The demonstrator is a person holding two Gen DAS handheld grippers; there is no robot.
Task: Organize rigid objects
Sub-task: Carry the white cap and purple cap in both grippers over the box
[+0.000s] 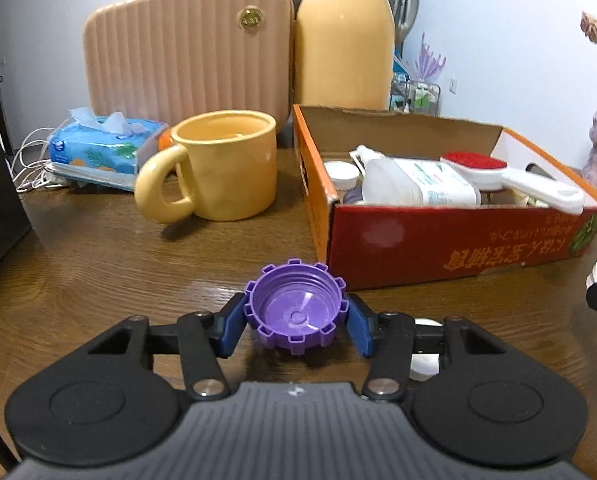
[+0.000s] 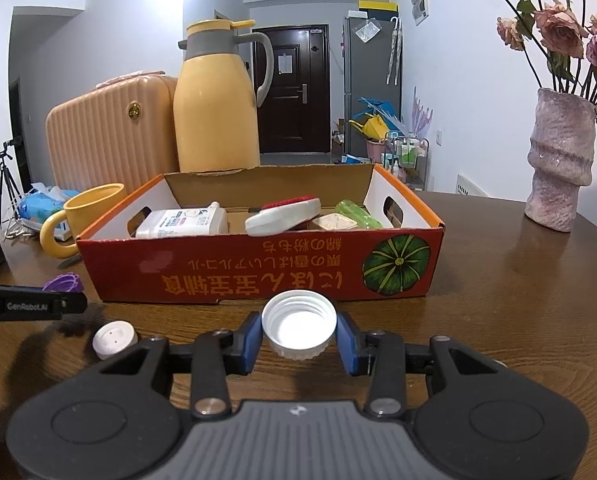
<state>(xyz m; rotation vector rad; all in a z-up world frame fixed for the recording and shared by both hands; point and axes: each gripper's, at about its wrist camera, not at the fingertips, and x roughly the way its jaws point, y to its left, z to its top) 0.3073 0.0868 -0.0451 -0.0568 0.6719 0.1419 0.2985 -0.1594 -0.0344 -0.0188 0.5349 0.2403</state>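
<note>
Left wrist view: the left gripper [image 1: 296, 320] has its blue pads against the notched rim of a purple bottle cap [image 1: 295, 312], just before the cardboard box [image 1: 438, 240]. The cap looks light, stiff and easy to grip by its teeth.

Right wrist view: the right gripper [image 2: 297, 334] clamps a white screw cap [image 2: 297, 324] by its ribbed wall, just before the box; its smooth plastic may slip. A small white lid [image 2: 114, 339] lies left of the box, and the box's contents are partly hidden.

Behind sit a ribbed suitcase [image 1: 186, 48] and thermos [image 1: 344, 40] (both upright) — plus tissues [image 1: 102, 148].

Thermos [image 1: 344, 36] top cut off; box [image 1: 438, 236] contents half-hidden.
</note>
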